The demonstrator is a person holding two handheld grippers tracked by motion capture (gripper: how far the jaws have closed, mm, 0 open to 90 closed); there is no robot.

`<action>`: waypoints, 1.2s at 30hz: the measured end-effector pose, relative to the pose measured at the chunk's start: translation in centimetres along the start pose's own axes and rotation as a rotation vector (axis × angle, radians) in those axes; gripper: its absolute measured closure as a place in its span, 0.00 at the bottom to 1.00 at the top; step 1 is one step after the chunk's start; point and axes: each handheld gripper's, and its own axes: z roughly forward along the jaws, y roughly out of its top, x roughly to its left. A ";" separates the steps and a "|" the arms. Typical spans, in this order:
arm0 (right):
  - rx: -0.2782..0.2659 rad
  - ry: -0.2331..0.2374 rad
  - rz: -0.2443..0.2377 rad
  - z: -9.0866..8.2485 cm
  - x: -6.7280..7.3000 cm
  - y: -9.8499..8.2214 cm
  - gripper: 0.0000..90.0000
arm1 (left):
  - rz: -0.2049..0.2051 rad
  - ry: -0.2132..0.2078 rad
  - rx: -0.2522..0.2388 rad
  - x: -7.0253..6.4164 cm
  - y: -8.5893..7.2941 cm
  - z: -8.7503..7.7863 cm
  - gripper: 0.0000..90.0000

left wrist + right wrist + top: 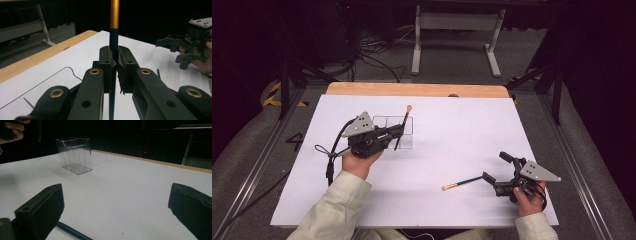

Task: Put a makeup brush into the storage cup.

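A thin dark brush (404, 122) with a gold upper shaft (114, 15) stands nearly upright over a clear plastic holder (387, 131). My left gripper (400, 131) is shut on its dark handle, and in the left gripper view the two pads (106, 62) press it from both sides. A second brush (462, 182) lies flat on the white sheet at the front right. My right gripper (495, 166) stands open just right of its handle end. In the right gripper view the jaws (115, 207) are wide apart, with the dark handle (72, 231) low at the left.
The white sheet (452, 140) covers a wooden table whose far edge (417, 89) shows. The clear holder (75, 155) has several compartments. Beyond the table are a desk frame (457, 35) and cables on the floor.
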 end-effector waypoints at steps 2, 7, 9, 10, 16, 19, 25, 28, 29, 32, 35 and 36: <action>-0.001 0.001 0.000 0.0 0.0 0.0 0.01 | -0.015 -0.001 -0.010 0.2 -0.1 0.0 0.92; 0.002 -0.001 -0.001 0.0 0.0 0.0 0.01 | -0.033 0.019 -0.037 1.1 -0.3 -0.2 0.92; 0.001 -0.001 -0.004 0.0 0.1 0.0 0.01 | -0.042 0.032 -0.042 1.4 -0.3 -0.3 0.91; -0.001 0.000 -0.003 0.0 0.0 0.0 0.01 | -0.047 0.041 -0.043 1.6 -0.3 -0.4 0.91; 0.001 -0.001 -0.006 0.0 0.1 0.0 0.01 | -0.088 0.053 -0.083 3.1 -0.5 -0.4 0.91; -0.012 -0.003 -0.005 -0.1 0.1 -0.1 0.01 | -0.092 0.060 -0.093 3.5 -0.5 -0.3 0.91; -0.032 -0.010 -0.014 -0.3 0.2 -0.1 0.01 | -0.069 0.079 -0.104 3.6 -0.4 0.0 0.91; -0.030 -0.014 -0.022 -0.3 0.3 -0.2 0.01 | -0.073 0.084 -0.114 3.9 -0.5 0.2 0.91; -0.031 -0.015 -0.023 -0.3 0.3 -0.2 0.01 | -0.077 0.085 -0.116 4.0 -0.5 0.2 0.91; -0.027 -0.017 -0.026 -0.2 0.4 -0.1 0.01 | -0.082 0.090 -0.121 4.3 -0.5 0.4 0.91; -0.024 -0.022 -0.030 -0.2 0.4 -0.1 0.01 | -0.078 0.094 -0.122 4.5 -0.5 0.5 0.91; -0.024 -0.022 -0.030 -0.2 0.4 -0.1 0.01 | -0.082 0.095 -0.125 4.5 -0.5 0.6 0.91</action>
